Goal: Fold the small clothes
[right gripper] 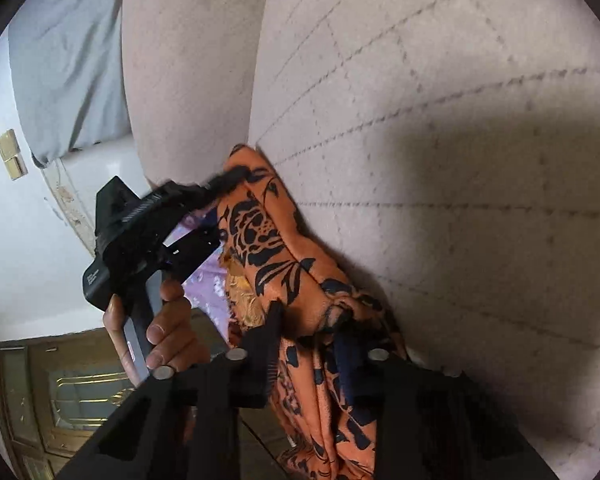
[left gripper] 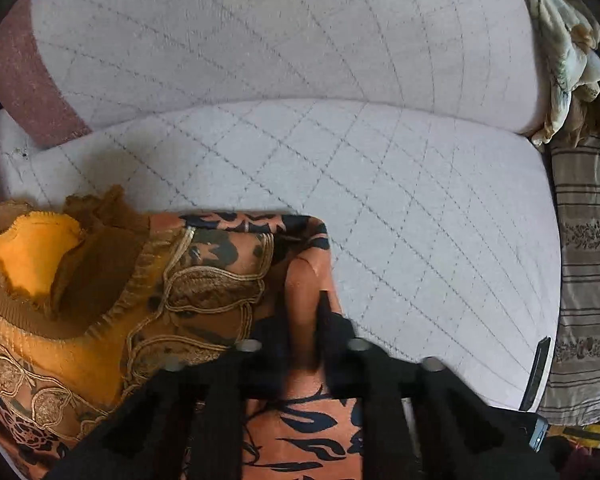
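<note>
Quilted sofa cushion [left gripper: 380,208] lying ahead; left gripper [left gripper: 300,320] and right gripper [right gripper: 312,316] both pinching orange garment [right gripper: 268,240]. Thin bites risking slip, bunching.

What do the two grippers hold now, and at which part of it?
Both hold the orange garment. The left gripper pinches a raised fold near its edge. The right gripper pinches a bunched fold, with the cloth hanging below.

The left gripper [left gripper: 304,312] has its fingers [left gripper: 327,320] drawn close together, pinching something between them. The right gripper [right gripper: 310,320] is likewise clamped, fingers [right gripper: 274,320] nearly together. The person's left hand [right gripper: 162,332] wraps the left gripper's handle.
</note>
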`<state>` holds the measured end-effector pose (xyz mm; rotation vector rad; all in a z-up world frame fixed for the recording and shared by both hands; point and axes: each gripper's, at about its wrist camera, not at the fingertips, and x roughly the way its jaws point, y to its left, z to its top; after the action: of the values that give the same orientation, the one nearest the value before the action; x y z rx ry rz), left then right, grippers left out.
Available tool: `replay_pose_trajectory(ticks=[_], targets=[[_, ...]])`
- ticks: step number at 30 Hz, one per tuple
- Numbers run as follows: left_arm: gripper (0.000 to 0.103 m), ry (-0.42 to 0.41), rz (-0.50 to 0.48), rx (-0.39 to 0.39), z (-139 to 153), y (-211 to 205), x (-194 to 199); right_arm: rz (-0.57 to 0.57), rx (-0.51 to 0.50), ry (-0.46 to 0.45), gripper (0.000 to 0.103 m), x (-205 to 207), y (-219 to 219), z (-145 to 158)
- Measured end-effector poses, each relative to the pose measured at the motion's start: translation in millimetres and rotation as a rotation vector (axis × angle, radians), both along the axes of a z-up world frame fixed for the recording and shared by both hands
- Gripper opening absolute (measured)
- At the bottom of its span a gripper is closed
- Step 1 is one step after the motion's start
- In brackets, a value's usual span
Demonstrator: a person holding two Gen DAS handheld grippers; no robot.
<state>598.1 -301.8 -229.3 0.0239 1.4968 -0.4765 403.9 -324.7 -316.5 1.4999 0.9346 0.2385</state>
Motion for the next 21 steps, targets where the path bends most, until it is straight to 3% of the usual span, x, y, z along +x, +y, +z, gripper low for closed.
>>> replay_pose_trajectory(ticks=[2,5,6,8,10,13,14,16,18,20,21], targets=[[0.006,-0.017,-0.014,-0.061,17,3,-1,0.008,-0.048,-0.005,0.01,-2,1,6],[0.006,-0.07,-0.019,-0.227,58,12,-1,-0.075,-0.115,-0.035,0.008,-19,-12,31],[0.006,-0.093,-0.032,-0.25,64,10,-1,-0.101,-0.137,-0.057,0.008,-23,-18,39],[0.006,-0.111,-0.043,-0.18,49,0,-1,-0.131,-0.184,-0.084,0.008,-26,-31,47],[0.006,-0.096,-0.035,-0.119,28,-9,-1,-0.134,-0.204,-0.04,0.008,-26,-33,34],[0.006,-0.112,-0.022,-0.172,30,-10,-2,-0.148,-0.184,-0.042,0.008,-32,-38,30],[0.006,-0.124,-0.022,-0.174,32,-11,0,-0.151,-0.218,-0.063,0.007,-33,-41,38],[0.007,-0.126,-0.013,-0.121,24,-12,2,-0.154,-0.286,-0.068,0.007,-35,-42,44],[0.01,-0.114,-0.028,-0.031,13,-14,2,-0.129,-0.272,-0.025,0.008,-34,-40,30],[0.013,-0.147,-0.036,-0.043,22,-4,-4,-0.107,-0.265,0.003,0.011,-35,-41,20],[0.022,-0.167,-0.034,-0.079,34,4,-8,-0.112,-0.239,0.004,0.011,-36,-42,19]])
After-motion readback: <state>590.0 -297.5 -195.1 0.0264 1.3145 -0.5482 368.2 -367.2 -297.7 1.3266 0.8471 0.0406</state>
